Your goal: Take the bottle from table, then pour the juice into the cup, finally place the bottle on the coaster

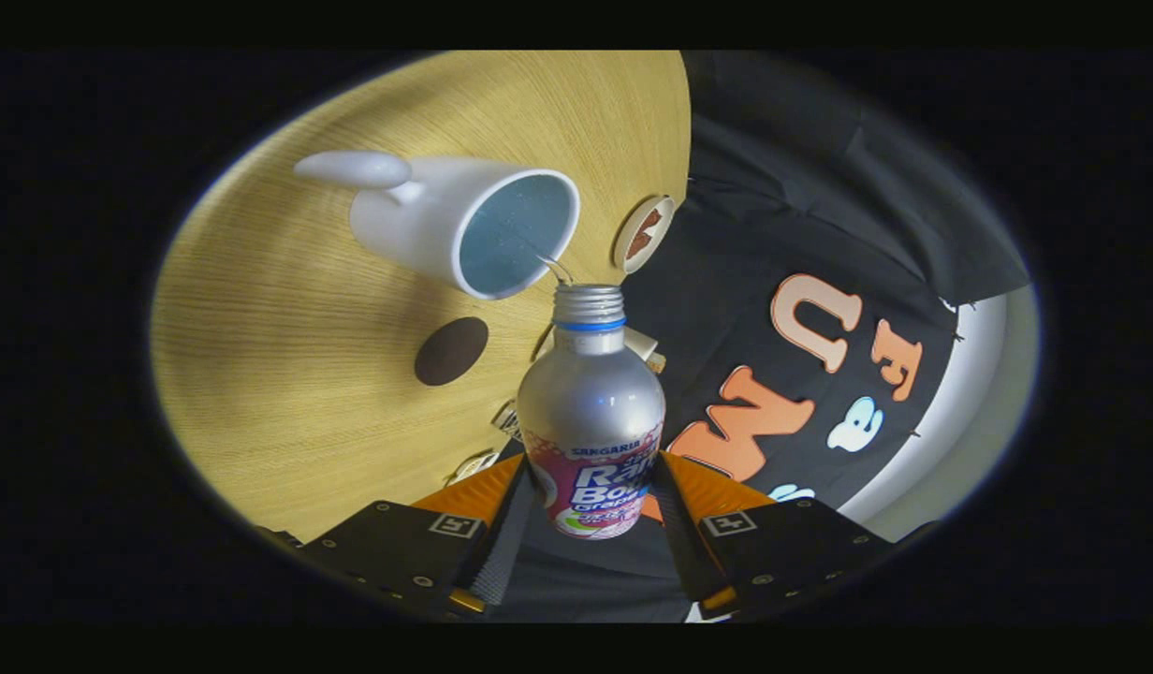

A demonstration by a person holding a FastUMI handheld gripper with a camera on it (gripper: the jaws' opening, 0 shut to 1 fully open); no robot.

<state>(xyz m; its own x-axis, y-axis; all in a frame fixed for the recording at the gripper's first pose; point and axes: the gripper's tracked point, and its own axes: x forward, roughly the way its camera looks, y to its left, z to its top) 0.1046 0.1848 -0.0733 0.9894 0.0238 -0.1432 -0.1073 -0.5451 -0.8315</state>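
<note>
Gripper view: your gripper (591,510) has both black fingers (498,543) pressed against the lower body of the silver aluminium bottle with the pink-and-blue label (591,412), one on each side, so the jaws are clenched on it. The bottle lies between the fingers, with its uncapped threaded neck pointing away from you, ringed by a blue band just below the thread.

You have the whole rig tipped over: the pale wood-grain round table (305,374) stands tilted across the view, with the booth's black cloth wall beside it.

Just beyond the bottle's mouth sits the white ceramic cup with a rounded handle (436,220). Its open rim faces you and its inside reads pale blue-grey. A thin clear stream (558,270) runs from the bottle's mouth over the cup's near rim; the mouth is close to the rim, and you cannot tell whether they touch.

The dark brown round coaster (452,351) lies flat on the table, beside the bottle's shoulder and nearer you than the cup, nothing on it.

A small round cream-rimmed disc with a brown centre (643,234) sits at the table's edge, just past the cup, next to the cloth.
</note>
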